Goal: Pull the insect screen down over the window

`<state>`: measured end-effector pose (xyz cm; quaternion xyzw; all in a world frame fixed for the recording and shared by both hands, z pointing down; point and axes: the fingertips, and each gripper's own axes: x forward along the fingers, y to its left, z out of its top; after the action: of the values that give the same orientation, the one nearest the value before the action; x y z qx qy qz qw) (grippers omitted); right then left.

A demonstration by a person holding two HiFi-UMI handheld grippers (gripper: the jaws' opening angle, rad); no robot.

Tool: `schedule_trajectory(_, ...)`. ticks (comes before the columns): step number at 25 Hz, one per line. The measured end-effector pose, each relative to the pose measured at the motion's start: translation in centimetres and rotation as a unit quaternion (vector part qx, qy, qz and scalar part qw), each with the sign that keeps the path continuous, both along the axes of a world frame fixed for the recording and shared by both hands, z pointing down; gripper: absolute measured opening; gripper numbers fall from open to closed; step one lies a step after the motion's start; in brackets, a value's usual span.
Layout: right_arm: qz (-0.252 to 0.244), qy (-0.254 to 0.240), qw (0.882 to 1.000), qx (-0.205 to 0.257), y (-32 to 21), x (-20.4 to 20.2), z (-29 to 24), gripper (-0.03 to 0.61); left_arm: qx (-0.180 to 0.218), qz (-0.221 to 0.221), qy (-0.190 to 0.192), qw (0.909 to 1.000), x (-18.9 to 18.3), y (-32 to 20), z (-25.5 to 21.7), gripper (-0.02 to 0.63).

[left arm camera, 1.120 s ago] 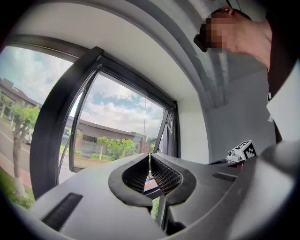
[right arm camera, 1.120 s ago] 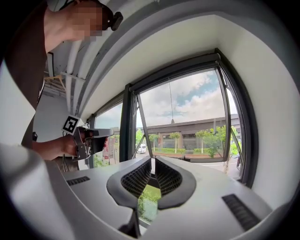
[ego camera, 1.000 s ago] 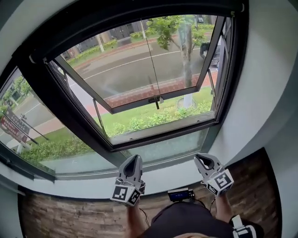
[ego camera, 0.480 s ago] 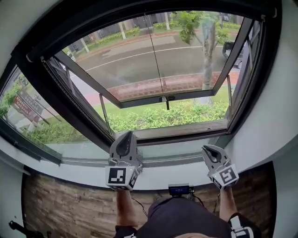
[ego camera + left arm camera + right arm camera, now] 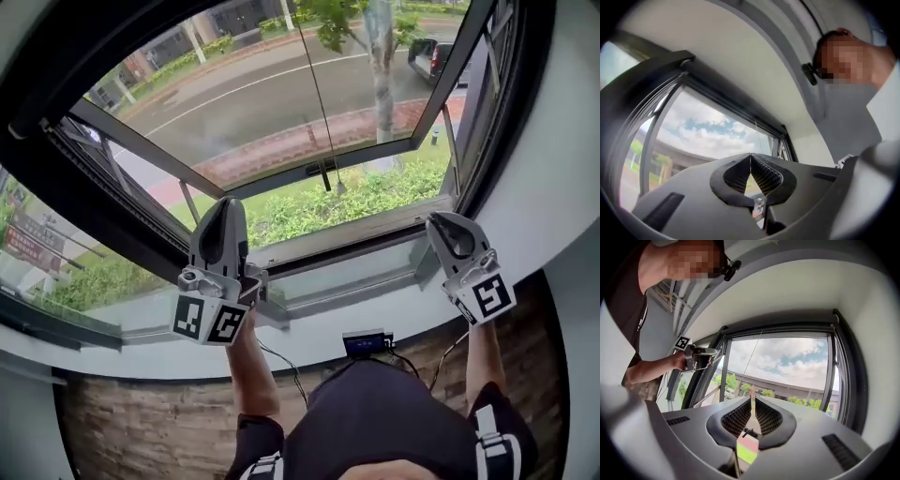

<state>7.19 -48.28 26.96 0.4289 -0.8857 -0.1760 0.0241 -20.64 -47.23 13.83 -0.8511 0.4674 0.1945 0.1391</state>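
Note:
The insect screen is rolled up in the dark housing [image 5: 783, 328] along the top of the window. Its thin pull cord [image 5: 314, 84] hangs down the middle of the opening and ends in a small dark pull tab [image 5: 326, 178]. My left gripper [image 5: 228, 204] is raised in front of the lower left of the window, shut and empty, well left of and below the tab. In its own view the left gripper [image 5: 750, 157] shows its tips touching. My right gripper [image 5: 439, 223] is held up at the lower right corner, apart from the cord. The right gripper [image 5: 753, 399] holds nothing, with only a slit between its tips.
The glass sash [image 5: 281, 169] is tilted open outwards, with a road, grass and a tree beyond. A pale sill [image 5: 309, 342] runs under the frame, with a small black device [image 5: 366, 342] at my waist. A white wall [image 5: 544, 187] bounds the right side.
Both grippers have risen from sill level toward the window opening, the left one more than the right. The head view has tilted, so the cord's tab sits higher in the picture.

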Motion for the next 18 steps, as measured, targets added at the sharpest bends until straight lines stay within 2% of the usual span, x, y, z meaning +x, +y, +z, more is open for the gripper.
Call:
schedule_trajectory(1, 0.006, 0.014, 1.0, 0.012, -0.2, 0.0, -0.7, 0.012, 0.028, -0.009, -0.045, 0.9986, 0.6, 0.4, -0.6, 0.006)
schedule_trajectory(3, 0.017, 0.045, 0.998, 0.031, -0.6, 0.2, -2.2, 0.012, 0.073, -0.046, -0.126, 0.9883, 1.1, 1.0, -2.0, 0.006)
schedule_trajectory(4, 0.022, 0.061, 0.997, 0.04, -0.8, 0.3, -3.3, 0.012, 0.086, -0.074, -0.165, 0.9799, 1.1, 1.0, -2.8, 0.006)
schedule_trajectory(6, 0.029, 0.096, 0.993, 0.069, -1.2, 0.3, -6.4, 0.012, 0.11, -0.133, -0.234, 0.9568, 0.9, 0.8, -5.2, 0.006)
schedule_trajectory(8, 0.038, 0.135, 0.983, 0.115, -1.4, 0.0, -10.4, 0.012, 0.136, -0.189, -0.287, 0.9292, 0.7, 0.5, -8.4, 0.007)
schedule_trajectory(11, 0.067, 0.186, 0.963, 0.185, -1.8, -0.1, -17.0, 0.03, 0.161, -0.262, -0.35, 0.885, 1.3, -0.7, -12.9, 0.008)
schedule_trajectory(12, 0.073, 0.2, 0.955, 0.206, -2.2, -0.2, -19.2, 0.049, 0.176, -0.28, -0.376, 0.8658, 2.0, -1.2, -14.4, 0.014)
schedule_trajectory(14, 0.08, 0.234, 0.938, 0.242, -3.5, -0.9, -23.2, 0.072, 0.206, -0.311, -0.43, 0.8218, 3.4, -2.7, -16.9, 0.111)
schedule_trajectory(15, 0.082, 0.255, 0.929, 0.255, -4.3, -1.4, -25.0, 0.074, 0.218, -0.324, -0.453, 0.8016, 4.0, -3.5, -18.0, 0.121)
schedule_trajectory(16, 0.084, 0.277, 0.919, 0.266, -5.0, -2.0, -26.4, 0.075, 0.223, -0.332, -0.471, 0.786, 4.4, -4.2, -18.8, 0.121)
schedule_trajectory(18, 0.088, 0.325, 0.898, 0.283, -5.9, -3.2, -28.5, 0.075, 0.213, -0.338, -0.505, 0.765, 5.2, -5.6, -19.5, 0.121)
